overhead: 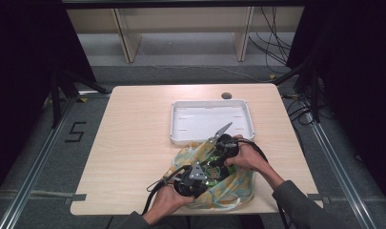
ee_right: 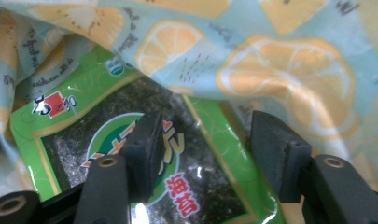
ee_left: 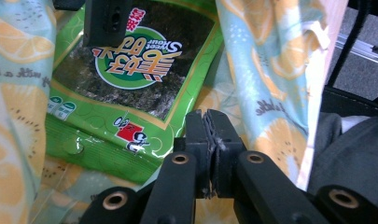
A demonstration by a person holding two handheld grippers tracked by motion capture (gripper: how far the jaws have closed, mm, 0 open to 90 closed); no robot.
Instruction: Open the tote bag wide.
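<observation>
A cloth bag printed with orange slices on pale blue lies open near the table's front edge. Inside it lies a green seaweed snack packet, label up. My left gripper is shut at the bag's mouth, with a thin strip of the bag's cloth pinched between its pads. My right gripper hangs just above the packet inside the bag. Its jaws stand open, and the pads touch nothing. From above, the left gripper and right gripper face each other over the bag.
A white, shallow tray stands behind the bag, right of the table's middle. The light wood table has bare room to the left. Both forearms come in from the bottom edge. Dark frames and cables surround the table.
</observation>
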